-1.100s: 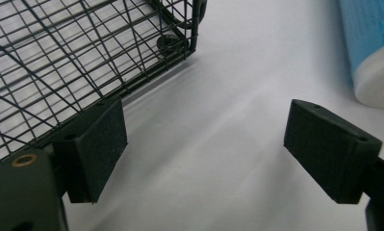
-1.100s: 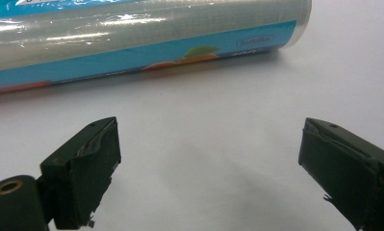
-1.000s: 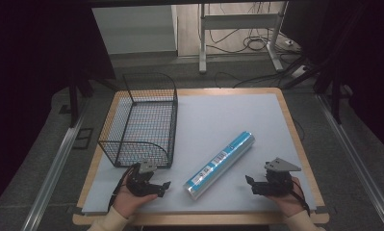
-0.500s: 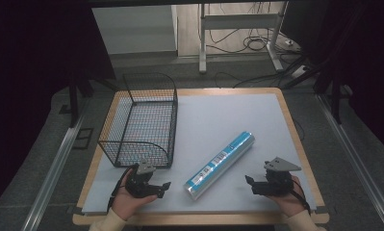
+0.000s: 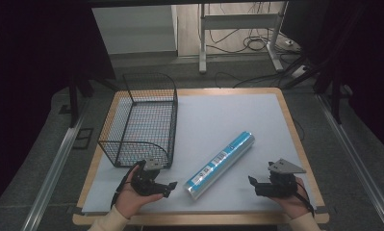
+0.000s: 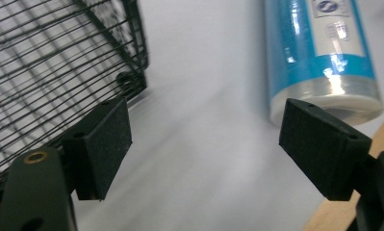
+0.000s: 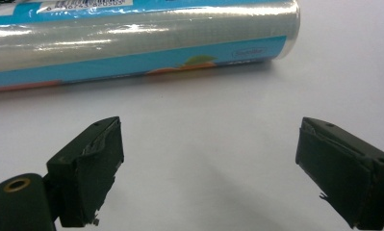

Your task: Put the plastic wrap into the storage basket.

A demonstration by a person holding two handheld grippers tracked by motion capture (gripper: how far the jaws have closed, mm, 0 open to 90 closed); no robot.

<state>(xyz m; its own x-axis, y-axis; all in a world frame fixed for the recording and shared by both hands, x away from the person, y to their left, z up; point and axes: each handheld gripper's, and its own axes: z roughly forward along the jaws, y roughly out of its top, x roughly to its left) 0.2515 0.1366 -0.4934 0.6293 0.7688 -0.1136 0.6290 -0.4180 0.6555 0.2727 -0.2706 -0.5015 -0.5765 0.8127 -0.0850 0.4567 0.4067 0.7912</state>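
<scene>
Two tongs lie apart, empty, on the worktop (image 5: 286, 110): left tongs (image 5: 172, 185), its jaws lately narrowing, and right tongs (image 5: 251, 181) flank the roll (image 5: 221, 163), lying beside the basket (image 5: 141, 120). Approach step, I judge; next, one must close around the roll.

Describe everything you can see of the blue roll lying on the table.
The roll of cling film is a long cylinder in a glossy clear wrapper, with blue bands, a white label and a barcode. It lies flat on its side on the white table mat, slanted, with its near end toward the front edge. It lies to the right of the wire basket, apart from it. Nothing grips or touches it except the mat.
</scene>
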